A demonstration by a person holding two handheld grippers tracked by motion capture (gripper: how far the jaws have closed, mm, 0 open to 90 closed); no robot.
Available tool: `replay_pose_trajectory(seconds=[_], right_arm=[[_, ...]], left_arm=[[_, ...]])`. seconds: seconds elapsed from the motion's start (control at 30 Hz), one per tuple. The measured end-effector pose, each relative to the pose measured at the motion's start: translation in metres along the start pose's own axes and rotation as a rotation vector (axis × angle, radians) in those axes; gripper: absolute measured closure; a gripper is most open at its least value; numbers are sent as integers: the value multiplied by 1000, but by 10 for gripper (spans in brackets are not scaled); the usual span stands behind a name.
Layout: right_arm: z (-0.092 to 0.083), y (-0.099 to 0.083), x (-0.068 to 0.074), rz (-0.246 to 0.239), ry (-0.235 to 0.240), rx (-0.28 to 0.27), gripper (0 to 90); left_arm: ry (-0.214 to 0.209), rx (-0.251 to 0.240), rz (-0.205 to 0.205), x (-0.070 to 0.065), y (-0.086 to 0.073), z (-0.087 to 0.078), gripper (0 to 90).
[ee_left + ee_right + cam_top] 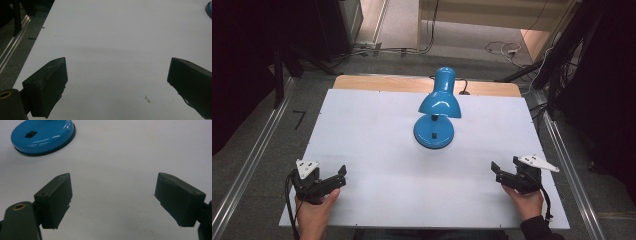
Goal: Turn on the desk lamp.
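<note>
A blue desk lamp [435, 114] stands upright just above the centre of the high view, on a white table top [377, 150]. Its round base [433, 133] sits flat on the white surface with a small black switch on its top face, and the glossy bell-shaped shade [440, 102] hangs over the base's upper edge, opening downward, with the neck rising toward the top of the frame. A dark cord leaves the lamp toward the wooden strip [382, 83] along the far edge of the table. In the right gripper view the base [43, 135] fills the upper left corner, its black rim resting on the white surface, well apart from the jaws below. In the left gripper view a sliver of blue, the base [209, 8], shows at the upper right edge. The left gripper [341, 177] lies at the lower left of the high view, held by a hand [314, 214] near the table's near edge; its jaws stand wide apart with nothing between them but bare table. The right gripper [497, 171] sits at the lower right, held by a hand [528, 200] with a dark sleeve [539, 229], its jaws likewise spread wide and empty. Both grippers are well apart from the lamp. Around the table run grey floor [259, 130], metal rails [247, 170] and loose cables [502, 48] at the top of the frame.
</note>
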State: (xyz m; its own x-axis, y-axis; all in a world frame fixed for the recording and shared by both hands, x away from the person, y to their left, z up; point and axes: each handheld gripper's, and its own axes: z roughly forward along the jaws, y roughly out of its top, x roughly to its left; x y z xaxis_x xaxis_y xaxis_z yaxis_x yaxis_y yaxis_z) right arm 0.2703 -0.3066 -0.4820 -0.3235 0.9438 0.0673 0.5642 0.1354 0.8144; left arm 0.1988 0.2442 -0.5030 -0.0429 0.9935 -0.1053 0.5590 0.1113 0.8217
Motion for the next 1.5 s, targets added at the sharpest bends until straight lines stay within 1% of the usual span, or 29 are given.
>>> replay_pose_trajectory(seconds=[0.07, 0.33, 0.43, 0.5, 0.77, 1.03, 1.07, 1.2, 1.5], right_arm=[[1, 1, 4, -6, 12, 1, 129], [6, 4, 10, -16, 28, 12, 129], [7, 6, 12, -23, 30, 17, 129], [8, 7, 14, -26, 29, 20, 129], [11, 12, 20, -34, 35, 15, 129], [18, 16, 33, -58, 51, 20, 129], [19, 17, 34, -63, 52, 19, 129], [20, 21, 39, -74, 59, 14, 129], [25, 26, 49, -80, 80, 4, 131]], left_arm=[[0, 1, 1, 0, 0, 0, 36], [-4, 1, 5, 1, 0, 0, 36], [-4, -5, 8, 1, 0, -1, 36], [-6, -5, 3, 1, 0, -1, 36], [-6, -6, 2, 2, -1, -2, 36], [-8, -7, 5, 1, -1, -3, 36], [-6, -8, -1, 1, -1, -3, 36], [-8, -9, 2, 0, -1, -4, 36], [-14, -7, 3, -1, -1, -1, 36]])
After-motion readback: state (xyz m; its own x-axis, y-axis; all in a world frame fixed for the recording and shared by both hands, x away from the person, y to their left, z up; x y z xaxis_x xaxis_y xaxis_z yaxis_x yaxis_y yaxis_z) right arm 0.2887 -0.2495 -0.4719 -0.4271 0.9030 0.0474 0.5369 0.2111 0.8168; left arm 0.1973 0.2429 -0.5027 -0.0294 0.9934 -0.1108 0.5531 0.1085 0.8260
